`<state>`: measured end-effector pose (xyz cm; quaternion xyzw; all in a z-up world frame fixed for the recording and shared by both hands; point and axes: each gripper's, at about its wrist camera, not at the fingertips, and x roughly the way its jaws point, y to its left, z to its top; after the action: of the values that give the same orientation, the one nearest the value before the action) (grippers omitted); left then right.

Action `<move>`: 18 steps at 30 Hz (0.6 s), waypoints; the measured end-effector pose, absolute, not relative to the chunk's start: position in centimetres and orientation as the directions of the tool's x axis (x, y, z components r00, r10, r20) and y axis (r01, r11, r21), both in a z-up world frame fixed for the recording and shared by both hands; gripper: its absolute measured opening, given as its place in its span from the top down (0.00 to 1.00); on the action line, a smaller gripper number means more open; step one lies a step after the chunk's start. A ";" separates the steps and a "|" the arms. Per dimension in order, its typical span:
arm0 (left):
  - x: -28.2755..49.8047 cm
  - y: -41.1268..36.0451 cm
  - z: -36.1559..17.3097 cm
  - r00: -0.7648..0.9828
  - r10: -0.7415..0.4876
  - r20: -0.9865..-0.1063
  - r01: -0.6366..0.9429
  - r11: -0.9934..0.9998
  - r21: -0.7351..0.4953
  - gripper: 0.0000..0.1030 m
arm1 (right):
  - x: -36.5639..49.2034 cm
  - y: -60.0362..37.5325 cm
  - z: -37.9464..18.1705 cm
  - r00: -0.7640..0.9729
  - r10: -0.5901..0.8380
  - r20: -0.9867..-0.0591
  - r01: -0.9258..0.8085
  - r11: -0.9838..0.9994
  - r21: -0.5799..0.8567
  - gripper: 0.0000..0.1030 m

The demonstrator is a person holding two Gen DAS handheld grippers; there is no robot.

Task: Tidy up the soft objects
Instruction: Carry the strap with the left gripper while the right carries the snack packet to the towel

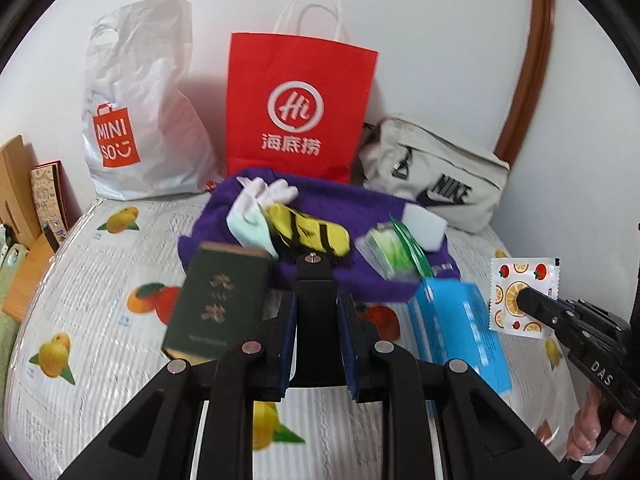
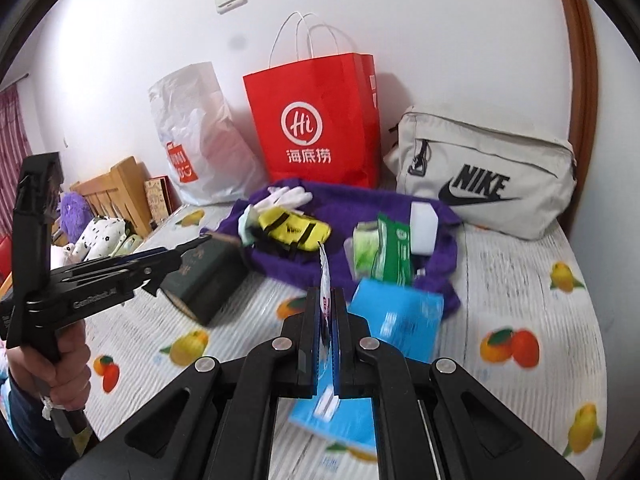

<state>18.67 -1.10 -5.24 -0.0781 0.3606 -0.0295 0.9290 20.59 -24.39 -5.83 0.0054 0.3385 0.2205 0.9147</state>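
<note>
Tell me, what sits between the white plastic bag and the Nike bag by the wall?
The red paper bag stands upright between the white plastic bag and the Nike bag; both views show it.
</note>
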 end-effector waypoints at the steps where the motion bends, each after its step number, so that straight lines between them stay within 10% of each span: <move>1: 19.0 -0.9 -5.2 0.740 -0.109 -0.664 -0.009 0.985 -0.171 0.81 | 21.2 -24.4 -5.8 0.672 0.410 -0.617 -0.402 0.901 0.161 0.95; 18: 23.8 0.9 -6.5 0.743 -0.035 -0.668 -0.157 0.962 -0.225 0.81 | 31.1 -22.8 -7.1 0.592 0.463 -0.660 -0.494 0.855 0.157 0.95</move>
<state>23.75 0.93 -6.46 -0.1347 0.3567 0.0330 0.9239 31.06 -22.83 -7.08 -0.0215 0.3635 0.2684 0.8918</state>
